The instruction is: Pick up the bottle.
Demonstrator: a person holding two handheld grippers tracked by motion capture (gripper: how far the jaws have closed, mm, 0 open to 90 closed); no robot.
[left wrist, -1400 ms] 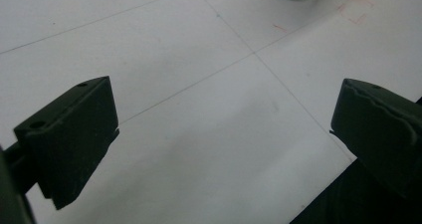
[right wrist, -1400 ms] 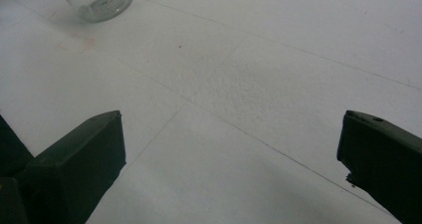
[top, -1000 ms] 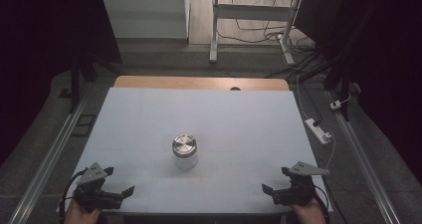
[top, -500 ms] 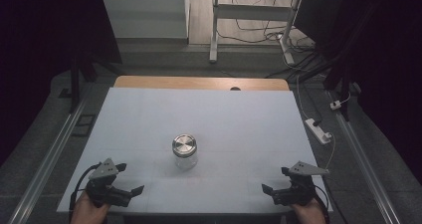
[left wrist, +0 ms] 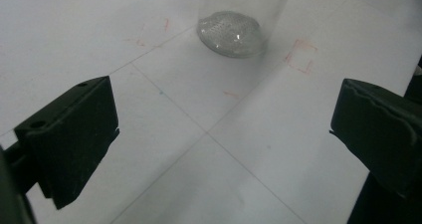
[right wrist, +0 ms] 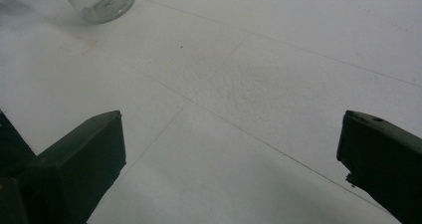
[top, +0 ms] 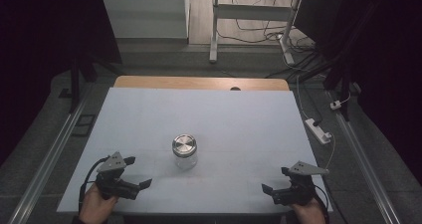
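now jar (top: pixel 184 152) ahead of left gripper (top: pixel 137 172) fingers, untouched.

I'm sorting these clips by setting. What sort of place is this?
Probably a lab or recording rig: a white-covered table holding one glass jar, dark curtains around, loose cables and a power strip on the floor.

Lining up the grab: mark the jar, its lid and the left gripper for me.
jar (top: pixel 185 160): high view, on its clear glass wall.
lid (top: pixel 184 145): high view, centre of the metal top.
left gripper (top: pixel 137 172): high view, midway between its open fingertips.
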